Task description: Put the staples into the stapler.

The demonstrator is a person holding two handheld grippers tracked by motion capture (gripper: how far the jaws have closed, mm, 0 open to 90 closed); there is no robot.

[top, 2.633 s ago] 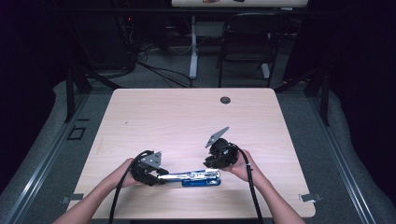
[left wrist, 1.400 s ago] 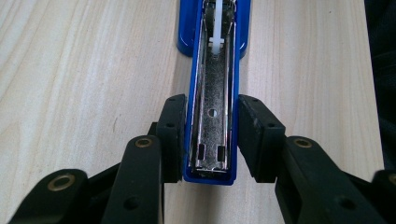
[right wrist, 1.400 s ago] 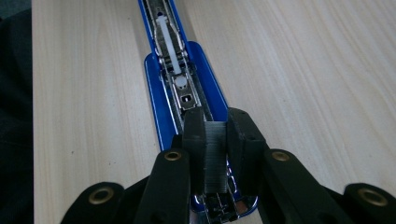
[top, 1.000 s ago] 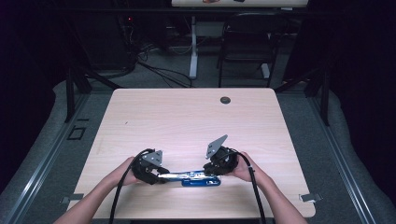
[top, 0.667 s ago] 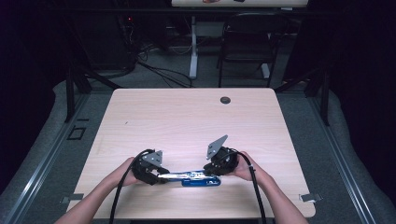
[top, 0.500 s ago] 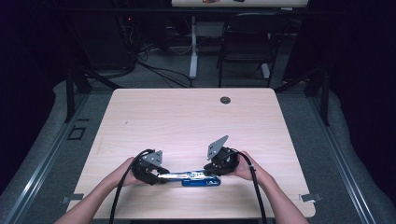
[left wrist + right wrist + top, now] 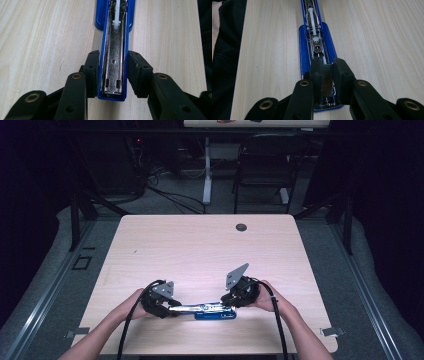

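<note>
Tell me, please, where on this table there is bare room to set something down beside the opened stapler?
The table is bare from the stapler back to the small black disc near the far edge, and along both side edges. The near edge is crowded: the left gripper and right gripper clamp the stapler's ends there.

Your forearms reach in low over the table (image 7: 200,245), your left gripper (image 7: 111,75) clamped on one end of the stapler (image 7: 207,310), your right gripper (image 7: 327,75) pinching a strip at the other.
</note>
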